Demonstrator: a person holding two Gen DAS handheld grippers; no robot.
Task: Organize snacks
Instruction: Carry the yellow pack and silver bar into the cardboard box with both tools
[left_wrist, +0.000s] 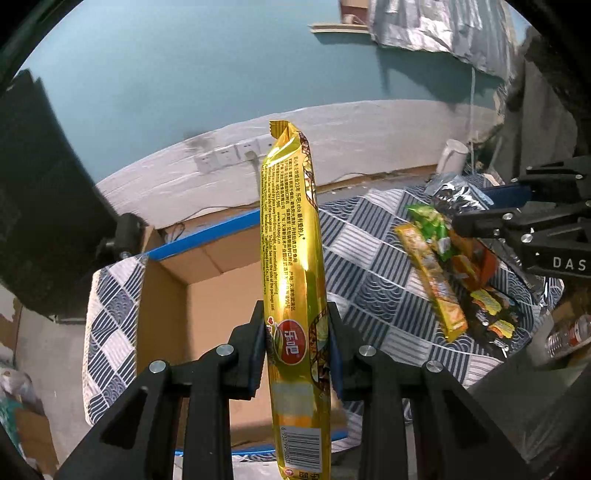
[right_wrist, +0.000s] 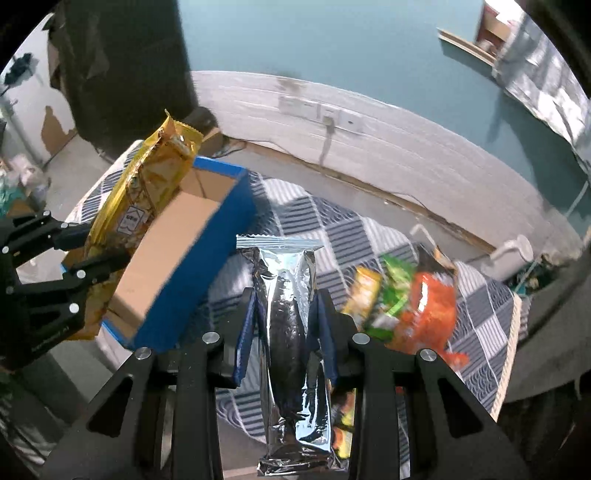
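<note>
The left tool (left_wrist: 297, 347) is clamped on a long gold snack pack (left_wrist: 293, 266), held upright over the open cardboard box (left_wrist: 207, 291) with blue edging; the right tool (right_wrist: 286, 325) grips a silver foil pack (right_wrist: 290, 325) above the patterned cloth (right_wrist: 480, 314); a pile of loose snacks (right_wrist: 406, 295) lies on the cloth beside the box.

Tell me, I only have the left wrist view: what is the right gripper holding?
Observer: The right gripper is shut on a silver packet.
Operator: What colour is the box outside?
Observer: The cardboard box has blue outer walls.
Operator: Is my gold packet over the box?
Observer: The gold packet, clamped in the left gripper, sits on the box's far side; over it or beyond, I cannot tell.
</note>
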